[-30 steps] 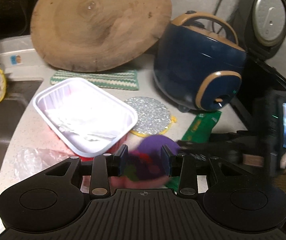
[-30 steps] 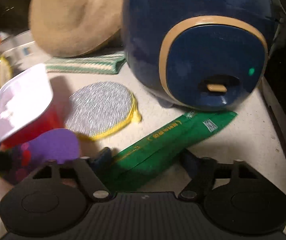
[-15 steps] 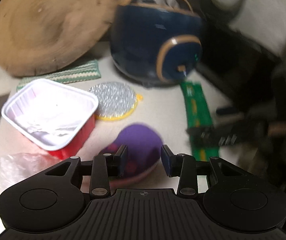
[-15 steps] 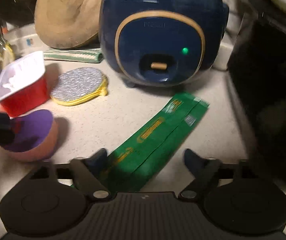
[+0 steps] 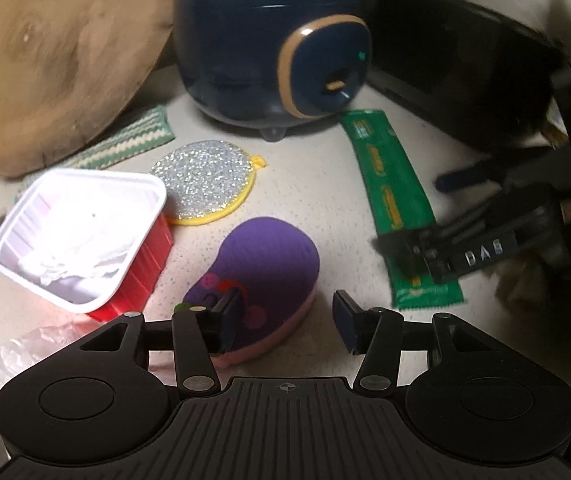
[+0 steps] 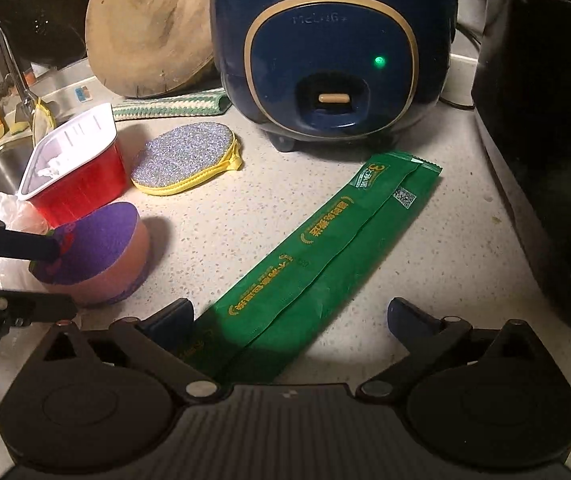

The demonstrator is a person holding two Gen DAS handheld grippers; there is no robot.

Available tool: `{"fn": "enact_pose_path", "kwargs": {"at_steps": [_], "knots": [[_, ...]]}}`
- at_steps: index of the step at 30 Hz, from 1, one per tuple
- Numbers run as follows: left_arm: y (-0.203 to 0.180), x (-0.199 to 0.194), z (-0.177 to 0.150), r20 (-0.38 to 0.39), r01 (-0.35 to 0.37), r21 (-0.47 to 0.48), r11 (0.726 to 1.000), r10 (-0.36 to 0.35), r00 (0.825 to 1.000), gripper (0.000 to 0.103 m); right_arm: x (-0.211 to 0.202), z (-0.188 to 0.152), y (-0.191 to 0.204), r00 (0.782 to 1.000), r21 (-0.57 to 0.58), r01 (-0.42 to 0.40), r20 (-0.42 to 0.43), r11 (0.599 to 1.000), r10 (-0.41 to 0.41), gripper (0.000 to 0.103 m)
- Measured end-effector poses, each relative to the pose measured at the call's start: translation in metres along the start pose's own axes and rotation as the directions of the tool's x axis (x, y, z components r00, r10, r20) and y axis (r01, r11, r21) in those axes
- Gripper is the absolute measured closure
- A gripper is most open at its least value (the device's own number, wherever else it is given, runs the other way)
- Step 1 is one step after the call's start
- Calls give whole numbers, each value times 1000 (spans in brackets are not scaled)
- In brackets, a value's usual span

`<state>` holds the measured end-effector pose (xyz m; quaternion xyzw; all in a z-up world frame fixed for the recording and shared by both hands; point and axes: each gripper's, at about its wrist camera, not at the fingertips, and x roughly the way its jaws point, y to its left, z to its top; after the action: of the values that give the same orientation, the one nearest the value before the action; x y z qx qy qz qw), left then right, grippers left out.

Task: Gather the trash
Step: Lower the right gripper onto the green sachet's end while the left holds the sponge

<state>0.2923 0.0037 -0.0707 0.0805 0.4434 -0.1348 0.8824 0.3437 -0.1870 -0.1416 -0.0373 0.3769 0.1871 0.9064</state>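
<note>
While both grippers are tilting down toward the speckled countertop [image 6: 425,248], the left gripper [image 5: 287,322] is hanging over the purple-topped sponge [image 5: 261,268] and the right gripper [image 6: 289,316] is hanging over the near end of the green wrapper [image 6: 325,240]. That wrapper is lying flat as a long, narrow sachet with yellow print and a small code patch, running diagonally from between the right fingers up toward the dark blue rice cooker [image 6: 333,52]. In the left view the right tool's black frame is crossing over the wrapper's lower end. The sponge, purple on top with a pink body and coloured dots, is sitting on the counter just beside a red tub [image 5: 81,236] with a white rim and crumpled white material inside; a clear plastic bag [image 5: 25,344] is lying next to the tub.

The left jaws are opening, one finger [image 5: 229,320] overlapping the sponge's edge while the other is standing clear of it. The right jaws are opening too, spread wide, with the wrapper between them and neither pad pressing it.
</note>
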Motion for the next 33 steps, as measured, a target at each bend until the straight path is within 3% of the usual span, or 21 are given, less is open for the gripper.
{"fn": "enact_pose_path", "kwargs": {"at_steps": [8,13,15,21,25,33], "knots": [[5,4,7,12,-75,3,997,75,997,49,-3,-4,8,998,-112,-50,-40,992,46,0],[10,7,8,-10,4,-10,1000,-4,1000,48,-7,-4,6,997,-79,-76,-29,994,74,0],[6,8,9,-14,11,31,999,-11,1000,45,-8,-3,4,996,-66,-84,-30,994,82,0],[6,8,9,12,-72,83,994,71,997,46,-12,-1,6,997,-75,-72,6,995,73,0],[18,13,15,-4,-29,46,999,30,1000,43,-14,3,17,997,-128,-72,32,989,77,0],[30,20,17,0,60,1,998,-60,998,40,-5,9,32,995,-162,-93,6,982,95,0]]}}
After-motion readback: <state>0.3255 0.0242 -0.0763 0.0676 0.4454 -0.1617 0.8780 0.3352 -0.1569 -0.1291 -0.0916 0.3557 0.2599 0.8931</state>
